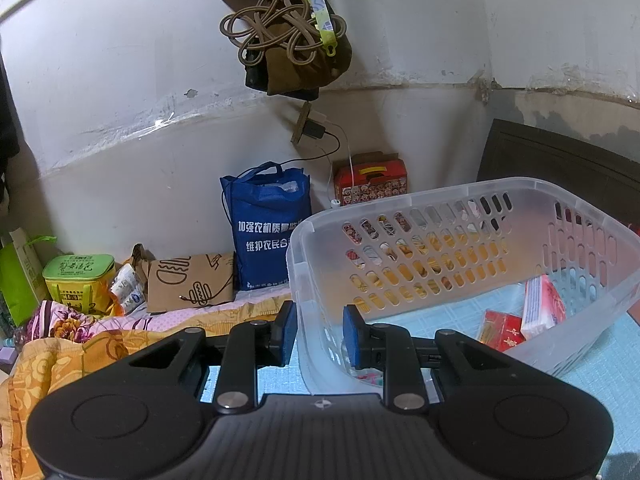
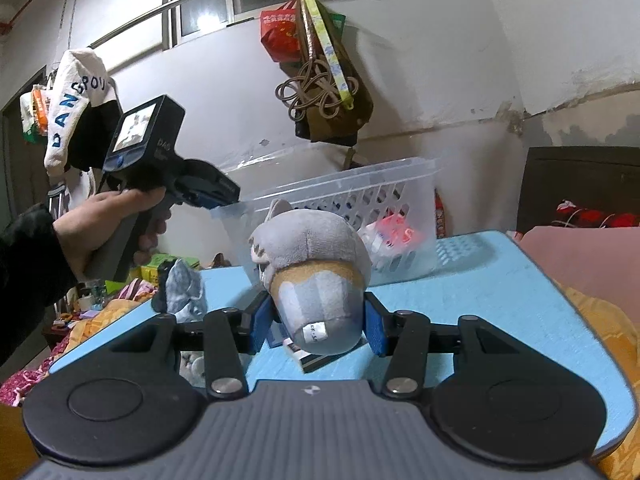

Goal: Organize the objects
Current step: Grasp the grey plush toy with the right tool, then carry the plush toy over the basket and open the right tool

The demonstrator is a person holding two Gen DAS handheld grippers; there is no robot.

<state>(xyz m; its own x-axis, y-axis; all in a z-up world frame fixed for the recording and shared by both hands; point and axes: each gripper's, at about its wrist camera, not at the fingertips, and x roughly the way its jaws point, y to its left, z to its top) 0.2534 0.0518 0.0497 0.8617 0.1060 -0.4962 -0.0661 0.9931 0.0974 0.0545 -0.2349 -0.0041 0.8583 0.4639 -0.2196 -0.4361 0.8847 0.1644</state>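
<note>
A grey and tan plush toy (image 2: 312, 248) hangs a little above the blue mat (image 2: 500, 300), and my right gripper (image 2: 318, 326) is shut on its lower end. Behind it stands a clear slotted plastic basket (image 2: 360, 184). A person's hand holds my left gripper (image 2: 230, 196) at the basket's left corner. In the left wrist view, the near corner wall of the basket (image 1: 440, 192) runs between the blue pads (image 1: 286, 332), and my left gripper (image 1: 320, 334) is shut on it. Inside lie a red box (image 1: 502, 334) and a white and red packet (image 1: 542, 308).
A grey-blue soft item (image 2: 184, 288) and a small flat box (image 2: 312, 360) lie on the mat near the plush. A blue tote bag (image 1: 268, 232), a red carton (image 1: 370, 184), a brown paper bag (image 1: 188, 284) and a green tin (image 1: 78, 276) line the wall. A dark headboard (image 1: 560, 168) stands at the right.
</note>
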